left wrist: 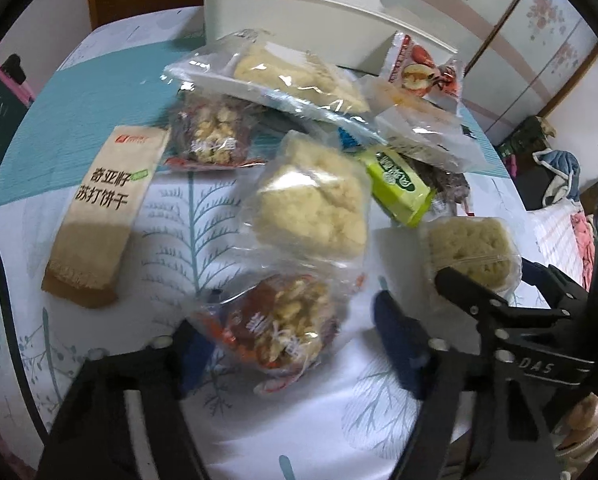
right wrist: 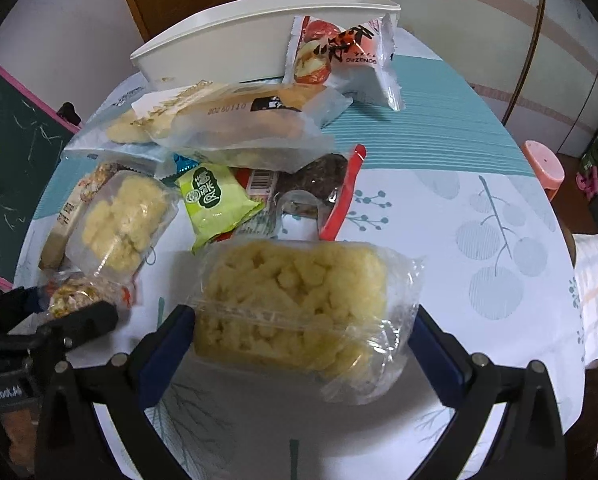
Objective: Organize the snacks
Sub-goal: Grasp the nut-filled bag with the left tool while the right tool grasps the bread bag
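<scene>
Several wrapped snacks lie in a heap on the table in front of a white bin (left wrist: 299, 16) (right wrist: 235, 44). My left gripper (left wrist: 291, 344) is open, its fingers either side of a red walnut-date pack (left wrist: 279, 324) that lies on the cloth. My right gripper (right wrist: 299, 336) has its blue pads against both ends of a clear pack of yellow puffed-rice cake (right wrist: 295, 304), which also shows in the left wrist view (left wrist: 471, 252). A brown soda-cracker pack (left wrist: 99, 216) lies at the left. A green pack (left wrist: 399, 188) (right wrist: 215, 200) sits mid-heap.
Two more rice-cake packs (left wrist: 311, 200) (left wrist: 295, 72), a second walnut-date pack (left wrist: 211, 136) and a red-and-white pack (right wrist: 339, 52) leaning on the bin fill the table. A pink stool (right wrist: 543, 164) stands beyond the table's right edge. A chalkboard (right wrist: 11, 160) stands at the left.
</scene>
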The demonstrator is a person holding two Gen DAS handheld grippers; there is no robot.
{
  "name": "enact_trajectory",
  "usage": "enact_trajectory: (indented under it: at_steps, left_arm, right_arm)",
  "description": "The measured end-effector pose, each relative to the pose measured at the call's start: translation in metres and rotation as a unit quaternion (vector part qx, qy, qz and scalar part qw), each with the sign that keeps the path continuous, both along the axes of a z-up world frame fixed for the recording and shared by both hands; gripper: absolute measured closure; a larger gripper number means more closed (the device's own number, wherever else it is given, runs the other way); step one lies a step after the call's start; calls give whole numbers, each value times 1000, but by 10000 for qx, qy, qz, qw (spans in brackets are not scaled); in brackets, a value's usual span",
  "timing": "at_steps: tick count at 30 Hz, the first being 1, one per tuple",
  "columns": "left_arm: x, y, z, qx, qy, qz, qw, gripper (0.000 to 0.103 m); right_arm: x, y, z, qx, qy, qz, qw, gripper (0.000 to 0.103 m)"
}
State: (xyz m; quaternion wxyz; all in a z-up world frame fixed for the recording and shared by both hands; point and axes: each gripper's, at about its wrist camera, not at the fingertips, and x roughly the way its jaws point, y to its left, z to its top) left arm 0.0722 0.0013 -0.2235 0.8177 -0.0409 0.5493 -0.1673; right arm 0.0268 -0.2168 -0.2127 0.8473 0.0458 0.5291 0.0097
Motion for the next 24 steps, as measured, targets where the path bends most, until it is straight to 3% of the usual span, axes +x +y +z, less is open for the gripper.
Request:
enact_trajectory:
  at_steps: [6,9,18,20,24]
  left_arm:
    - [1,0,1,-198,-50,7,9998,47]
    - [-1,-2,4,-199,-82,-80,9997,65]
    - [-4,-1,4,-110,-81,-7,9999,66]
    - [-6,2,5,-90,-88,21,9999,66]
    - [-9,7,12,-66,-216,69,9997,67]
  right_arm:
    - [3,12,-3,-184,20,93,9998,0]
    - [0,12,-3,-184,-66,90,9998,0]
    - [-1,12,-3,-199,-115,128,9997,2]
    - [-3,16,1,-206,-184,189,9994,21]
    - [-5,18,5,-133,-239,257,9993,26]
